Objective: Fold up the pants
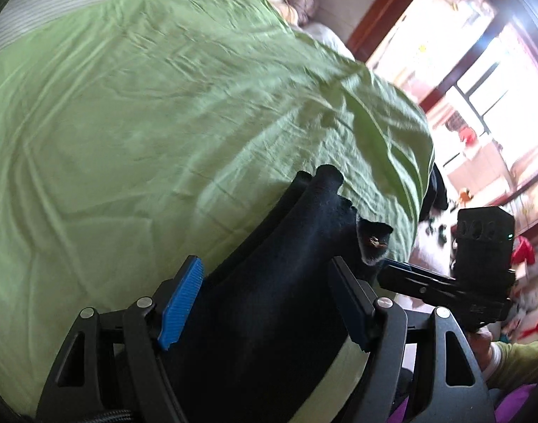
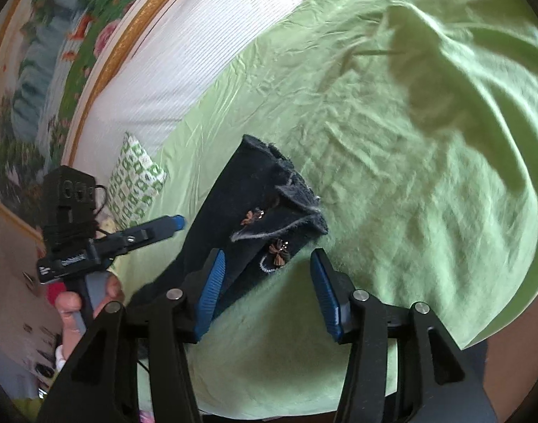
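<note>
dark pants [image 1: 269,299] between open jaws, green sheet [image 1: 145,123]

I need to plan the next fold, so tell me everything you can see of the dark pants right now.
The pants are dark navy or black, of a soft, fuzzy-looking fabric, bunched into a long narrow strip on the green sheet. The far end shows frayed, pale raw edges and two small brown bow-like trims. In the left wrist view the cloth runs between the left gripper's fingers, which look open. The right gripper is open, its left finger beside or touching the fabric.
</note>
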{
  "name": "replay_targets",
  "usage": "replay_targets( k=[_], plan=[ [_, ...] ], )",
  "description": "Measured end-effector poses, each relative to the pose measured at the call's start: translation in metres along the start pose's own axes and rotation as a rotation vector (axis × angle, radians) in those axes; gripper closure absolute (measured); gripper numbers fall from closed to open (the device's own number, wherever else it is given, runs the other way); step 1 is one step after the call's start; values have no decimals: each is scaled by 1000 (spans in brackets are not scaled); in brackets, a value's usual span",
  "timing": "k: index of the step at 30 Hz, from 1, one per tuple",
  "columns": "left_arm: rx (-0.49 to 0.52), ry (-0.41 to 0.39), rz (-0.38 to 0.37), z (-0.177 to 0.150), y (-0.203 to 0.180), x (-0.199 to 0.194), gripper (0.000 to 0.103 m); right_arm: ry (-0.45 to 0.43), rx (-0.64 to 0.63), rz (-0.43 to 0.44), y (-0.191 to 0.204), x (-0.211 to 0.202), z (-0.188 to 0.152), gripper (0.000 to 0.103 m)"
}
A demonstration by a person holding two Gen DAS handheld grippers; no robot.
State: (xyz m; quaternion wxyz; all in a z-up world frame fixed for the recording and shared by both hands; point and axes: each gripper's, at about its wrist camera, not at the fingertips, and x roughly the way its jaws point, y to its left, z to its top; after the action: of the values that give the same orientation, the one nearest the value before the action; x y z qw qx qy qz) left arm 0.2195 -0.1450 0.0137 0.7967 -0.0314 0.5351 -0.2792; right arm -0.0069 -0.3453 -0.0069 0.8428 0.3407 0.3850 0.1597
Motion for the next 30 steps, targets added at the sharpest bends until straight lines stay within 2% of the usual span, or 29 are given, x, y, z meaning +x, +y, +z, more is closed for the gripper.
replay_targets(
  k=[3, 7, 10, 12, 13, 14, 15, 16, 20, 30],
  plan=[
    [17, 43, -3, 9, -2, 18, 30, -17, 49, 28, -8, -1, 3, 51],
    [22, 103, -30, 17, -1, 41, 33, -22, 52, 34, -10, 1, 6, 51],
    [31, 101, -38, 21, -2, 47, 34, -24, 25, 27, -8, 5, 9, 51],
    [31, 108, -44, 24, -1, 49, 49, -29, 3, 19, -6, 5, 7, 53],
    [35, 114, -50, 26, -2, 51, 54, -34, -9, 10, -6, 6, 7, 59],
    [37, 117, -60, 27, -3, 51, 67, -37, -14, 1, -5, 7, 7, 62],
    [39, 124, -81, 29, -4, 52, 77, -38, -16, -2, -6, 8, 7, 71],
    [42, 124, -92, 29, -5, 53, 79, -34, -22, -1, -6, 10, 8, 81],
    [45, 95, -123, 25, -6, 44, 89, -28, -49, 20, -4, 9, 9, 87],
    [12, -37, -219, 14, -3, -5, 92, -80, -177, 125, 41, -7, 15, 88]
  ],
)
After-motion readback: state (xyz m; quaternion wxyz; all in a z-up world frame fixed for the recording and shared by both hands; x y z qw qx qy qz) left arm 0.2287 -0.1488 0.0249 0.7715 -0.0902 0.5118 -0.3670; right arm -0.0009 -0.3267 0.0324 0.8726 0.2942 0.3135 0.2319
